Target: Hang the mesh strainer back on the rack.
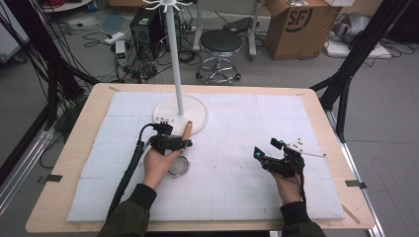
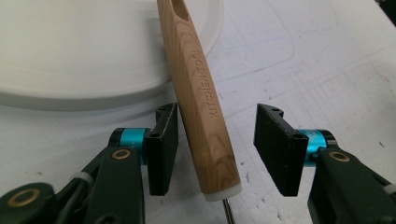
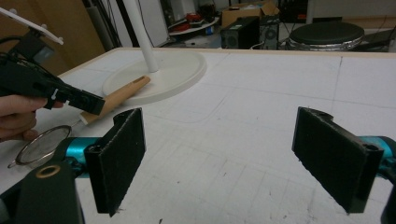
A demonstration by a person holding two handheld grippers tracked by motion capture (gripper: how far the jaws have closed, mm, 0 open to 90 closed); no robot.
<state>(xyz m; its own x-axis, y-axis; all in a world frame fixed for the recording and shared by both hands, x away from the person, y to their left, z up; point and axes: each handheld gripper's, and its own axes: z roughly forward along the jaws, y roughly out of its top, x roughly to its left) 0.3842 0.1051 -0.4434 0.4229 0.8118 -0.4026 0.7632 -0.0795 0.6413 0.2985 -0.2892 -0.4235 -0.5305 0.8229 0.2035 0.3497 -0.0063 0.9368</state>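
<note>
A small sieve lies on the white mat, its wire mesh bowl (image 1: 179, 166) toward the person and its wooden handle (image 1: 187, 130) pointing at the stand's base. My left gripper (image 1: 184, 143) straddles that handle (image 2: 205, 116), stamped "KITCHEN TOOL". The left pad sits right against the wood, the other pad stands well apart, so the jaws are open around it. My right gripper (image 1: 267, 148) rests on the mat at the right, its jaws (image 3: 233, 158) wide open on bare mat. From there I see the handle (image 3: 119, 96), the mesh (image 3: 39, 147) and the left gripper (image 3: 88, 103).
A white pole stand with a round base (image 1: 180, 113) rises at the mat's far middle; the handle's tip touches its rim (image 2: 93, 88). The mat covers a wooden table (image 1: 326, 123). A stool (image 1: 220, 44), a cardboard box (image 1: 301, 24) and cables lie beyond.
</note>
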